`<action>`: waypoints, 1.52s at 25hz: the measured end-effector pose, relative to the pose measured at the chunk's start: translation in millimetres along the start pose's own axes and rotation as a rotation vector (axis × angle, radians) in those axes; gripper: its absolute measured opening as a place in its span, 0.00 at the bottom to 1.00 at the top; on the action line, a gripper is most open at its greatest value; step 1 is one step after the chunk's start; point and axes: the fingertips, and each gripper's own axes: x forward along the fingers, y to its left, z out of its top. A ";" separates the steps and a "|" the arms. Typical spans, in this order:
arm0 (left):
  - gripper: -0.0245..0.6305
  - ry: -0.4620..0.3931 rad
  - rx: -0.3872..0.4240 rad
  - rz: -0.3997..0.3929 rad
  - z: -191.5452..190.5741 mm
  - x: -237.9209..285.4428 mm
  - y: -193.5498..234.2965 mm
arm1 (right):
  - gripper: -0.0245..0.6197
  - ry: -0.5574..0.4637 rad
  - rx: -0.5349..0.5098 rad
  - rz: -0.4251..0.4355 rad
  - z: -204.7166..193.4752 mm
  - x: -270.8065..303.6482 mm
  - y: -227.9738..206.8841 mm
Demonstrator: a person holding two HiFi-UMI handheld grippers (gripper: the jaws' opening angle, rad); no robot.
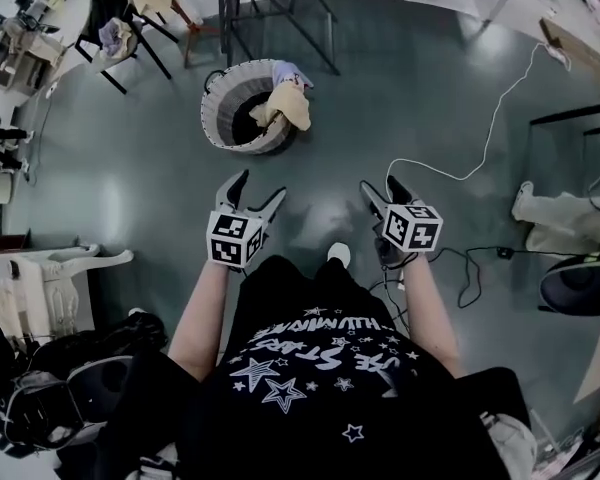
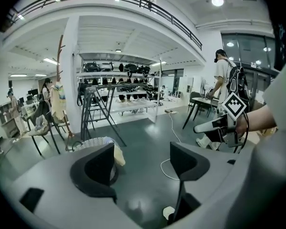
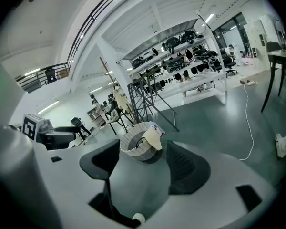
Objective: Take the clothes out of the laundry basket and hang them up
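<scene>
Task state, judged at its very start. The round, pale grey laundry basket (image 1: 212, 120) with a dark inside stood on the grey-green floor (image 1: 130, 188), well ahead of both tools. A cream garment (image 1: 285, 108) lay draped over its rim. The left tool (image 1: 261, 188) and the right tool (image 1: 378, 184) were both spread wide, with nothing between their jaws. A dark metal folding rack (image 1: 270, 8) stood just beyond the basket. Every lift and every hanging apparently remained to be done. Writing: the person's black T-shirt (image 1: 320, 368) carried white stars and lettering, of which only "STARS" seemed legible. The tools' marker cubes showed square codes and no words.
</scene>
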 end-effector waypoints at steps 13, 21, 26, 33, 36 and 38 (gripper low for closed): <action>0.59 0.041 -0.011 0.003 11.5 67.3 56.9 | 0.51 0.059 0.015 -0.019 16.0 60.6 -20.6; 0.59 0.086 0.005 -0.062 30.0 152.3 117.3 | 0.51 0.117 0.034 -0.076 50.3 143.6 -37.8; 0.59 0.155 0.002 -0.122 25.6 200.0 163.2 | 0.51 0.201 0.117 -0.110 49.9 208.4 -39.3; 0.59 0.236 -0.019 -0.210 10.9 264.7 212.6 | 0.51 0.262 0.282 -0.131 36.7 293.3 -45.2; 0.59 0.261 -0.001 -0.236 0.0 289.2 231.2 | 0.51 0.265 0.332 -0.178 25.2 322.9 -57.2; 0.59 0.278 0.004 -0.247 -9.1 306.0 242.7 | 0.51 0.267 0.359 -0.217 18.3 340.3 -70.5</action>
